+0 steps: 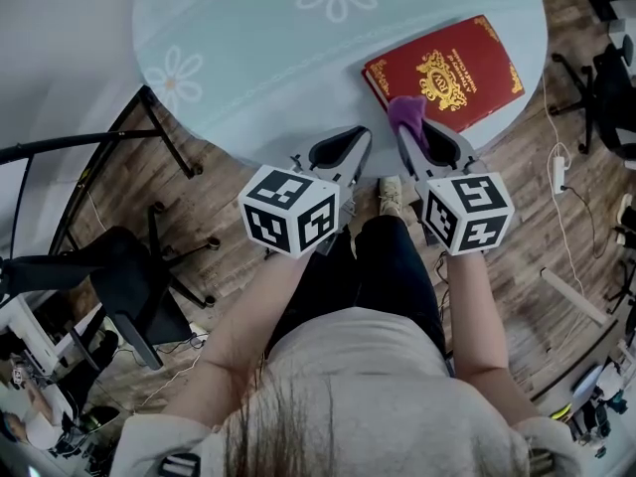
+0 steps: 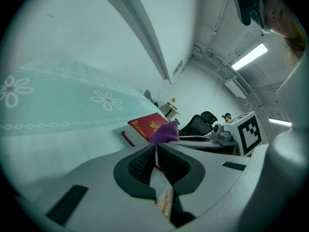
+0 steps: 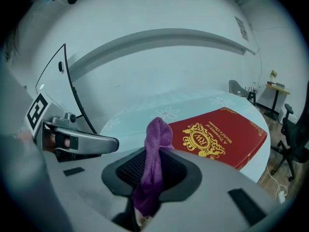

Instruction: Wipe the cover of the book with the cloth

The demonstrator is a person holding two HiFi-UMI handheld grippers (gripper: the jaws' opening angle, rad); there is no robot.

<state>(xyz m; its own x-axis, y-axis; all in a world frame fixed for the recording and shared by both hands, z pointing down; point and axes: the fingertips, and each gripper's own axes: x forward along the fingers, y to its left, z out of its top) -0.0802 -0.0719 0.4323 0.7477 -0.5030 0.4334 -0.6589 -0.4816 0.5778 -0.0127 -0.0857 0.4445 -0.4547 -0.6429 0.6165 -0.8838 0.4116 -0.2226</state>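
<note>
The right gripper (image 1: 412, 132) pinches a purple cloth (image 3: 155, 149) between its ribbed black pads, with a bunched tuft standing proud of the jaw tips. The left gripper (image 2: 155, 161) is pressed together on nothing and hangs just beside it at the near edge of the round table (image 1: 248, 58). The book (image 1: 445, 73) lies flat on the table's right side, close to the rim and directly ahead of the cloth. In the head view the tuft overlaps the book's near corner, though whether it touches the cover cannot be told. The step in hand looks like the very start of the wipe, or the approach to it. The next move calls for pressing the tuft down onto the cover and sweeping it across; the idle left gripper could brace the book against sliding. The book is a hardback with a smooth deep-red cover, a gold crest and gold corner ornaments — likely slick under the cloth. The cloth looks soft and fleecy, limp where it trails behind the pads. The table's covering is pale blue-green, printed with white daisies.
</note>
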